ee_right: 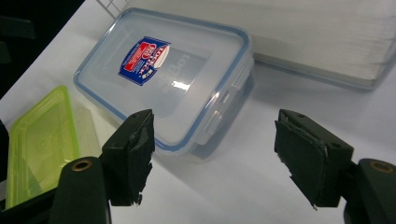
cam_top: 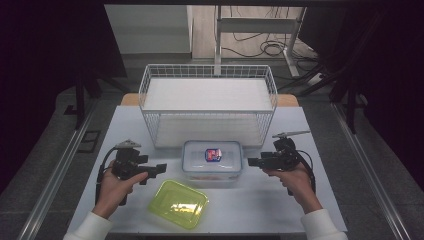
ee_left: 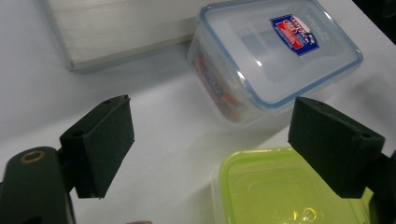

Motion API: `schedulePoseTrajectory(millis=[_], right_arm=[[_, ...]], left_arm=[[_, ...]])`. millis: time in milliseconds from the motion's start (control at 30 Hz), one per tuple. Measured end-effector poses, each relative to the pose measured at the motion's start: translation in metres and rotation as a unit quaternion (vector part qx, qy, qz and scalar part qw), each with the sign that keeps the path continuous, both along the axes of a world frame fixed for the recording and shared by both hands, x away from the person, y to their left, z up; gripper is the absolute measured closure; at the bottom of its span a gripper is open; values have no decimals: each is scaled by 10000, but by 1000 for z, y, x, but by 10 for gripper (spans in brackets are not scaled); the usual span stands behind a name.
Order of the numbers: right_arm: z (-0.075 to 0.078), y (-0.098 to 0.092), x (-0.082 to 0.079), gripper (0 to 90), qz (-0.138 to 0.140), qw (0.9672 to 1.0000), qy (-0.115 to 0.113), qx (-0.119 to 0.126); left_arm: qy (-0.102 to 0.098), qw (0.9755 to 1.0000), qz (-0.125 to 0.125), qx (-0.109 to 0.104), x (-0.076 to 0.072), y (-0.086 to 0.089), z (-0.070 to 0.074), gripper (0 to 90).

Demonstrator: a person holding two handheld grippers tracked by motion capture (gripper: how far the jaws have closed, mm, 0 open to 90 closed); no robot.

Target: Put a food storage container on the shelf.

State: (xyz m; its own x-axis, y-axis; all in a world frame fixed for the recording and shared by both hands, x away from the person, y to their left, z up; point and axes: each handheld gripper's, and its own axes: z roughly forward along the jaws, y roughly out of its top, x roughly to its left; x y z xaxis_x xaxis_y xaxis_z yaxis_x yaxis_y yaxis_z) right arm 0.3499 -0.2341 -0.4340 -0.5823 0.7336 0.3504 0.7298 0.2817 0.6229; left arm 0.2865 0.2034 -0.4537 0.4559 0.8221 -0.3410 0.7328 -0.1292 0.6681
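Both claws (ee_left: 210, 144) (ee_right: 215, 154) gape, released; clear blue-rimmed box (cam_top: 212, 159), labelled lid seemingly shut.

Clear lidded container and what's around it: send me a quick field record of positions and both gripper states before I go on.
clear container: on the table, lid on, front of the wire basket
label: red and blue sticker on the lid
green container: in front, left of the clear one
left gripper: open, empty, left of the clear container
right gripper: open, empty, beside its right end
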Motion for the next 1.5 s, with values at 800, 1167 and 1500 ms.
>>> schedulePoseTrajectory(millis=[800, 1167, 1500], right_arm=[[-11, 21, 18, 284, -2, 9997, 218, 85], [-12, 20, 20, 284, -11, 9998, 189, 82], [-17, 22, 22, 284, -25, 9996, 221, 164]], left_arm=[[1199, 9887, -318, -842, 63, -29, -30, 184], [1695, 9766, -470, -1238, 78, -38, -50, 237], [1946, 9664, -683, -1533, 83, -42, -60, 272]])
